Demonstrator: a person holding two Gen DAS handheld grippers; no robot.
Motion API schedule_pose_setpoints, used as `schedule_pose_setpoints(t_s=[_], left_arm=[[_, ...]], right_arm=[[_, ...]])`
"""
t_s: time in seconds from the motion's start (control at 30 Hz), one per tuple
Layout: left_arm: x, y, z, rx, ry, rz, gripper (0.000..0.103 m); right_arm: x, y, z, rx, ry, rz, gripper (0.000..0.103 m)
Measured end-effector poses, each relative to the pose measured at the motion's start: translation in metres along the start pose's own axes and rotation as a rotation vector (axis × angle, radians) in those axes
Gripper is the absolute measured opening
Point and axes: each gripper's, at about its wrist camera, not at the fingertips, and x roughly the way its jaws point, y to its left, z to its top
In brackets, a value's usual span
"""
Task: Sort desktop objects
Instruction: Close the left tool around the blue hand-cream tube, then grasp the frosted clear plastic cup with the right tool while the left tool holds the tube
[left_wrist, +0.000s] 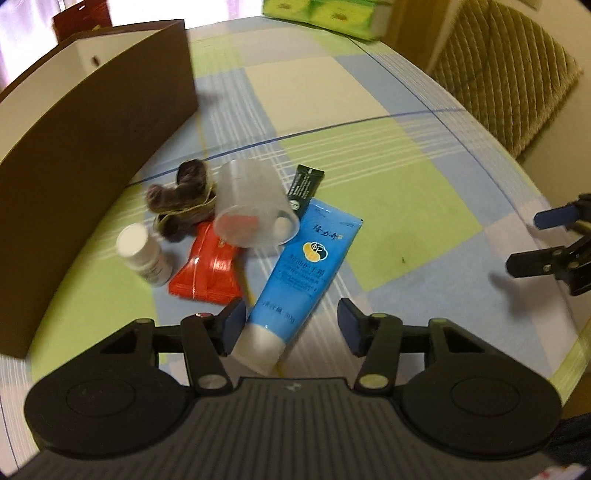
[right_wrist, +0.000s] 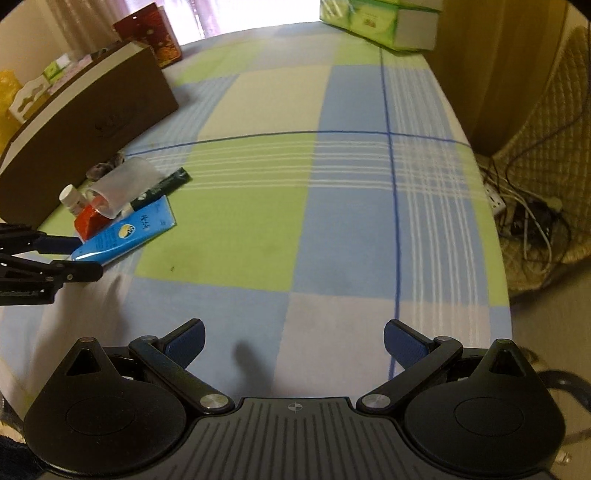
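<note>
Blue pads of the left gripper stand spread around the cap end of a blue tube, low centre, grasping nothing. Next, I judge, comes closing on it and carrying it to the brown box at upper left. The right gripper hangs released over the checked tablecloth; cables lie on the floor at right.

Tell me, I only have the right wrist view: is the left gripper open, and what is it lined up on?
Observer: Open. The left gripper has the blue tube lying cap-end between its fingers, close to its left pad, not clamped.
Operator: What's behind the clear cup?
Observer: A brown furry item wound with yellow elastic, touching the clear cup.
Operator: Anything under the tube?
Observer: A thin yellow stick runs beneath it, beside the red packet.
</note>
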Motion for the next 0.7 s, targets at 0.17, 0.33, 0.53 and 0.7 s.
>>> schedule_pose_setpoints(t_s=[0.17,0.33,0.53,0.7], left_arm=[[0.007,-0.004,0.0,0.028,0.024,-0.036,0.028],[-0.003,-0.009,-0.016,0.071,0.029,-0.107,0.025],[-0.019,0.001,-0.04,0.078,0.052,-0.146,0.026],[-0.019,-0.004,-0.04,0.077,0.051,-0.128,0.037]], right_arm=[[-0.001,-0.001,-0.004,0.018,0.008,-0.009,0.1],[0.001,0.003,-0.004,0.007,0.01,-0.001,0.1],[0.003,0.008,-0.003,-0.017,0.007,0.008,0.1],[0.002,0.01,-0.003,-0.027,0.005,0.012,0.1]])
